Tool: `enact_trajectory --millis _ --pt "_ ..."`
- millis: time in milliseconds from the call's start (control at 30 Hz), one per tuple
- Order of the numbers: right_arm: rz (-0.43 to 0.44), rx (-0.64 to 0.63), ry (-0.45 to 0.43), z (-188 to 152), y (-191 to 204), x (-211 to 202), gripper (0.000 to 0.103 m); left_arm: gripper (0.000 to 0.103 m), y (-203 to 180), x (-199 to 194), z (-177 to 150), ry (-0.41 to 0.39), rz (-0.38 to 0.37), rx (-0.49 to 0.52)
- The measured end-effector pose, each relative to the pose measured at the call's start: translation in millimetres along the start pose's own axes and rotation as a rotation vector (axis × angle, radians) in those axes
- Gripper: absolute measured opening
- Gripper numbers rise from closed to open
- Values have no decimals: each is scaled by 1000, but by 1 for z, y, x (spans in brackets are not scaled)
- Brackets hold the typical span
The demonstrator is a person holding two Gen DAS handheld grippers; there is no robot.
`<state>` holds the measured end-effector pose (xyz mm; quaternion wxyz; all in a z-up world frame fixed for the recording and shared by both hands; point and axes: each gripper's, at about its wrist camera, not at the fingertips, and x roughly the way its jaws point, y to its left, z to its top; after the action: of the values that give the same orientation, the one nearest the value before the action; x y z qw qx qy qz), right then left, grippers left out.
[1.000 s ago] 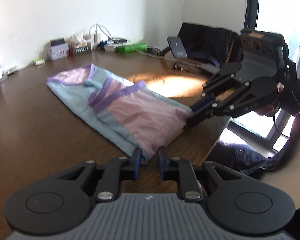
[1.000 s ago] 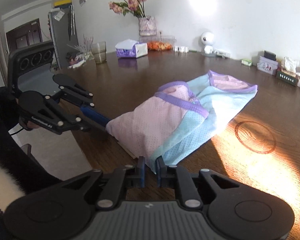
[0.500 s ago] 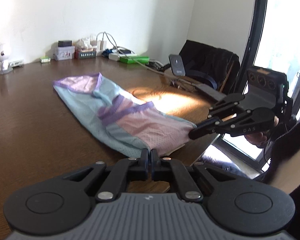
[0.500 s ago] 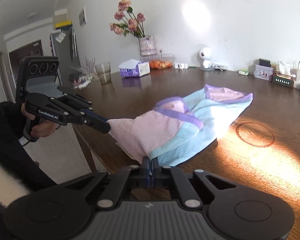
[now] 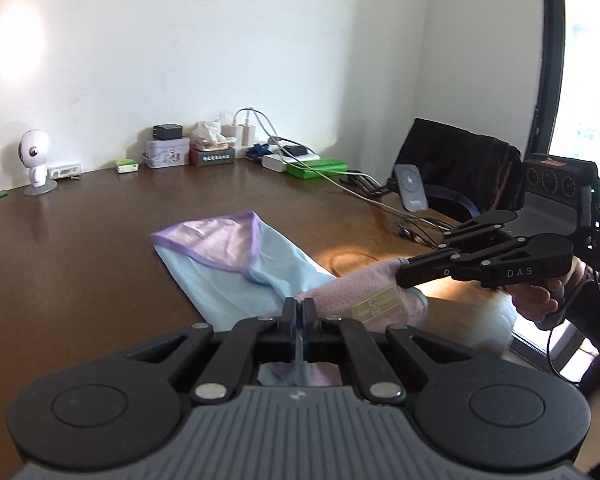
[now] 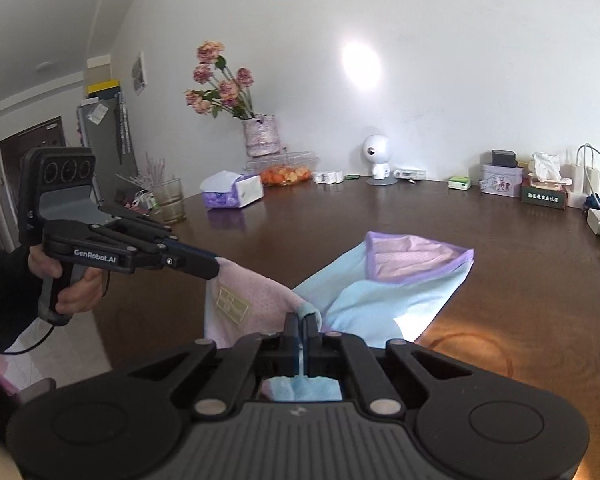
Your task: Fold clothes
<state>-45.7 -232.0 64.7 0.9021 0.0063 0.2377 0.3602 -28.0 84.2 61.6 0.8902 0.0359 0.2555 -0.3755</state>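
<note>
A light blue and pink garment [image 5: 236, 276] with purple trim lies with its far end on the brown table [image 5: 80, 264]. Its near hem is lifted off the table and stretched between my two grippers. My left gripper [image 5: 299, 308] is shut on one corner of that hem, with blue cloth pinched between its fingers. My right gripper [image 6: 300, 322] is shut on the other corner. In the right wrist view the garment [image 6: 384, 292] shows a beige label on the raised pink part, and the left gripper [image 6: 215, 267] holds the cloth at the left. The right gripper [image 5: 400, 274] appears at the right of the left wrist view.
Along the back wall stand tins [image 5: 167, 153], chargers with cables [image 5: 340, 184], a white camera figure [image 5: 34, 160], a tissue box [image 6: 232, 190], a flower vase [image 6: 261, 136] and a glass [image 6: 168, 200]. A dark-draped chair [image 5: 456, 164] stands at the table's right end.
Both grippers went from open around the near hem to shut on it. They have since risen, lifting the near end of the garment off the table edge.
</note>
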Motion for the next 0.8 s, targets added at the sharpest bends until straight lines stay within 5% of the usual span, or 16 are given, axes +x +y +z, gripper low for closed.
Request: enact_trajectory --millis 367,433,500,567,700,800 --pt "-122 92 105 30 -48 63 1 7 62 43 16 59 63 -161" --pt "-140 104 115 32 -53 70 1 12 58 45 14 67 48 -164" --pt "-158 116 125 34 -58 78 1 37 50 48 16 69 27 -154" --pt "-176 128 134 35 -63 85 1 46 45 56 17 71 -22 -173" --pt "-211 152 153 39 -74 100 1 48 45 84 17 155 -26 -203" --pt "-159 203 147 33 -77 84 8 48 54 92 15 208 -10 -256"
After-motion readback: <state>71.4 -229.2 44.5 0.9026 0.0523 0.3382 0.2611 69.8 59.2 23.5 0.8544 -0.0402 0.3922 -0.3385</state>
